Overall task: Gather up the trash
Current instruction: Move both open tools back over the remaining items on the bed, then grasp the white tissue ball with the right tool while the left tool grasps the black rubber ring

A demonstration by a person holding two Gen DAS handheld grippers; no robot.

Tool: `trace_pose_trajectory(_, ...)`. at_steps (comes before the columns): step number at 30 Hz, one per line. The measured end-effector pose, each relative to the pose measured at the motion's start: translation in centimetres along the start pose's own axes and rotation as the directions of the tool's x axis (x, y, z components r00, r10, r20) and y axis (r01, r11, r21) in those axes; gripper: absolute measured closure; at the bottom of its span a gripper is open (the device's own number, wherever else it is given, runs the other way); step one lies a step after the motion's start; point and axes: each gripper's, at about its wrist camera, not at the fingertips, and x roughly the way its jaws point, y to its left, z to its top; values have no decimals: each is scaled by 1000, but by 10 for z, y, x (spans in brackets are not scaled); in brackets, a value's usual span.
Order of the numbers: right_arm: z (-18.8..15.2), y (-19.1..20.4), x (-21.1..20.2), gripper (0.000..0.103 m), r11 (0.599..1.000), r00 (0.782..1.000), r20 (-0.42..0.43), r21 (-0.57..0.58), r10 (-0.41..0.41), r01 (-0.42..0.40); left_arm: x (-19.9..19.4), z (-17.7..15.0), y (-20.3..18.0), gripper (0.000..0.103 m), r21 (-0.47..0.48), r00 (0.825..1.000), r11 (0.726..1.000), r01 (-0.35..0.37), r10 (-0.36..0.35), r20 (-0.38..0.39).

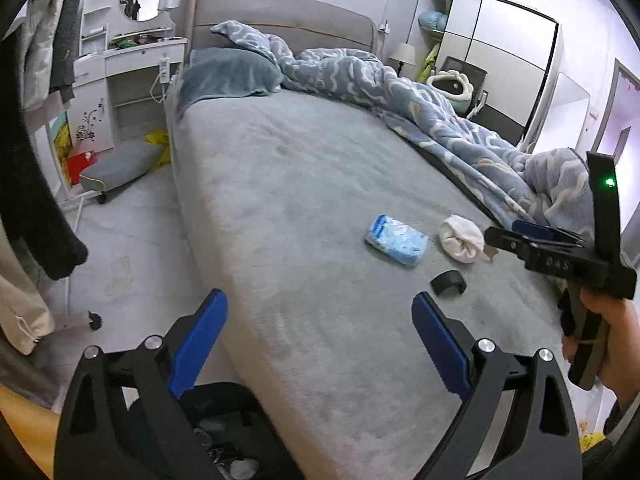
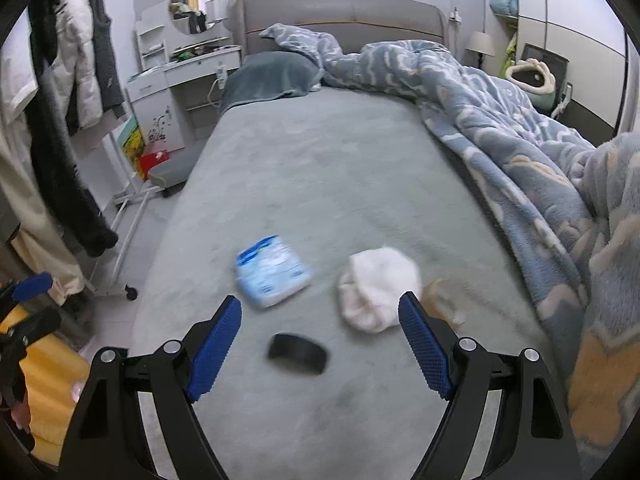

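On the grey bed [image 1: 280,168] lie a blue-white tissue pack [image 1: 396,239], a white rolled cloth [image 1: 461,238] and a black tape ring [image 1: 449,282]. My left gripper [image 1: 320,340] is open and empty over the bed's near corner. My right gripper [image 2: 320,336] is open and empty, just above the tape ring [image 2: 298,351], with the tissue pack [image 2: 272,271] and white cloth [image 2: 378,288] right ahead. A tan scrap [image 2: 442,296] lies beside the cloth. The right gripper also shows in the left wrist view [image 1: 496,240], near the cloth.
A dark bin [image 1: 216,432] with trash inside stands on the floor below my left gripper. A crumpled blue quilt [image 2: 520,136] covers the bed's right side. A clothes rack [image 2: 60,120] and white dresser [image 2: 172,92] stand left of the bed.
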Motion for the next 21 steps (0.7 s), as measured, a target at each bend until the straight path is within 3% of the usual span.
trace_pose_trajectory(2,4,-12,4,22,1000,1000,-1,20,-2,2,6,2,-5,8,-4,1000,1000,15,-15,-8)
trace_pose_trajectory(9,11,-22,23,40,999,999,-15,7,35,-35,23,3,-22,8,10,999,999,38,-37,-12)
trace_pose_trajectory(21,0,-25,68,46,1000,998,-59,-21,11,-12,64,11,-52,8,48,996,996,71,-69,-52)
